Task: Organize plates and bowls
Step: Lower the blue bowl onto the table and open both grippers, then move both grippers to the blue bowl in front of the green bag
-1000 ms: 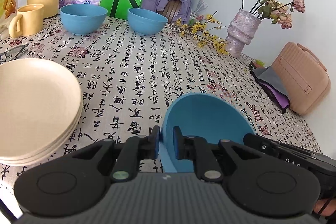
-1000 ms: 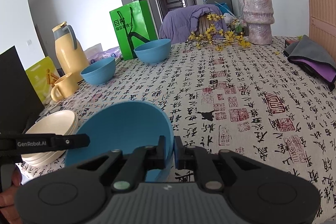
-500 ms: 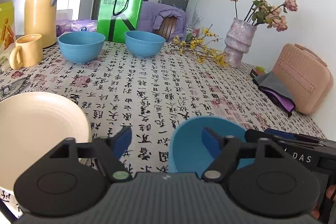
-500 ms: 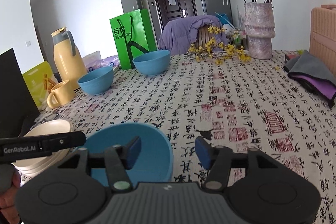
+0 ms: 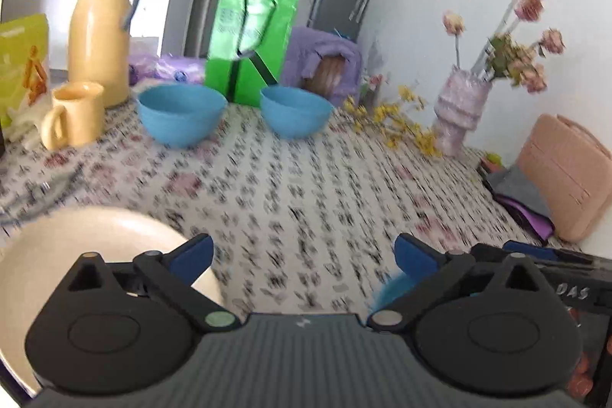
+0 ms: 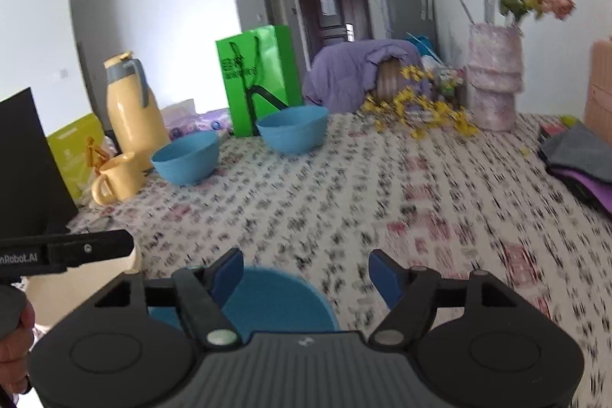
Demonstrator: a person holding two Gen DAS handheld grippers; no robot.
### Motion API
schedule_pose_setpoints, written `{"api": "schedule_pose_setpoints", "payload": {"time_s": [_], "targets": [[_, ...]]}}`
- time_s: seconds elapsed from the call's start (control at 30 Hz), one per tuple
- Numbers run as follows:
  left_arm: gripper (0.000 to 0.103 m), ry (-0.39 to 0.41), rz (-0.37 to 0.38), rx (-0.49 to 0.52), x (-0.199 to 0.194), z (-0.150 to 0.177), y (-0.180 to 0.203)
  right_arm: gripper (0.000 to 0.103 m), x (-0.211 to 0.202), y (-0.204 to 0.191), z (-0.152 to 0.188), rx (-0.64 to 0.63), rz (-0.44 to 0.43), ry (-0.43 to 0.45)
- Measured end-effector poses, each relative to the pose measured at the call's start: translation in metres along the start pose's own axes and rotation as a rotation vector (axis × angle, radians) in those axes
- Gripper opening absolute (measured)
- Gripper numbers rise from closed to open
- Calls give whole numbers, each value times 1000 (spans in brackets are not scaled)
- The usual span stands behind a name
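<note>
While both pairs of jaws have just been opening, nothing is pressed between either of them: the left gripper (image 5: 302, 253) stands spread as wide as it goes, its blue pads (image 5: 191, 255) far apart over bare patterned cloth, and the right gripper (image 6: 306, 272) is parted a little less, its pads clear of everything. Just below the right gripper sits the nearest blue bowl (image 6: 267, 297) on the tablecloth (image 6: 382, 209), released; its rim lies under the left-hand pad without touching it, as far as the blur allows. In the left wrist view only a sliver of that bowl (image 5: 390, 289) shows, behind the right-hand finger. To the left of it rests the stack of cream plates (image 5: 95, 247), partly hidden by the left gripper's body; the right wrist view catches just an edge of the plates (image 6: 76, 285) beneath the other gripper's black bar, with a bit of a hand (image 6: 15, 343) at the picture's left border.

Further out, two more blue bowls stand apart from each other near the far side of the table: the left bowl (image 5: 180, 113) close to a yellow mug (image 5: 74, 113) and a tall yellow flask (image 5: 103, 29), the right bowl (image 5: 295, 115) just in front of a green paper bag (image 5: 252, 44). Yellow flower sprigs (image 5: 394, 125) lie beside a pale vase (image 5: 461, 109) holding dried roses. At the right edge a pink case (image 5: 566, 178) stands by folded grey and purple cloth (image 5: 524, 194). Both views are smeared by motion, so the cloth's print cannot be read
</note>
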State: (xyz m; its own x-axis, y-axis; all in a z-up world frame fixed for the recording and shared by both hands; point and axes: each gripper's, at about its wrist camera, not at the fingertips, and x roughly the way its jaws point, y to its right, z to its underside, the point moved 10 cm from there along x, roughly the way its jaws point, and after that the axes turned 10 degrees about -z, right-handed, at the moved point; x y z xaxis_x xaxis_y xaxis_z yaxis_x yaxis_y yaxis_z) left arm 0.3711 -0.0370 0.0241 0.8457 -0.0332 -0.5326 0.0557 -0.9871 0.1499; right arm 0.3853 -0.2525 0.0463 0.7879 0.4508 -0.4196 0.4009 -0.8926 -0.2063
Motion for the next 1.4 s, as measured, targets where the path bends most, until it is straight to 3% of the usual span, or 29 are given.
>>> {"api": "schedule_pose_setpoints", "payload": {"time_s": [0.17, 0.3, 0.47, 0.6, 0.7, 0.87, 1.0, 1.23, 1.33, 1.4], "targets": [[103, 52, -60, -9, 9, -43, -39, 73, 19, -20, -53, -49, -84, 28], [103, 43, -81, -44, 27, -75, -74, 75, 54, -37, -93, -58, -173, -1], [103, 22, -157, -55, 64, -111, -119, 76, 119, -51, -138, -35, -242, -70], [103, -20, -170, -83, 100, -133, -144, 76, 186, -59, -157, -5, -266, -160], [103, -74, -146, -103, 131, -143, -159, 76, 239, -62, -163, 70, -285, -238], [103, -137, -213, -124, 183, -159, -186, 75, 314, -66, -166, 102, -251, -296], [103, -187, -209, -139, 216, -165, -195, 72, 361, -67, -161, 112, -212, -334], [101, -183, -228, -88, 252, -169, -183, 64, 418, -70, -139, 123, -195, -392], [91, -187, -246, -65, 270, -167, -182, 53, 430, -70, -130, 134, -190, -408], [76, -191, -256, -40, 280, -163, -182, 47, 433, -71, -126, 129, -199, -418]]}}
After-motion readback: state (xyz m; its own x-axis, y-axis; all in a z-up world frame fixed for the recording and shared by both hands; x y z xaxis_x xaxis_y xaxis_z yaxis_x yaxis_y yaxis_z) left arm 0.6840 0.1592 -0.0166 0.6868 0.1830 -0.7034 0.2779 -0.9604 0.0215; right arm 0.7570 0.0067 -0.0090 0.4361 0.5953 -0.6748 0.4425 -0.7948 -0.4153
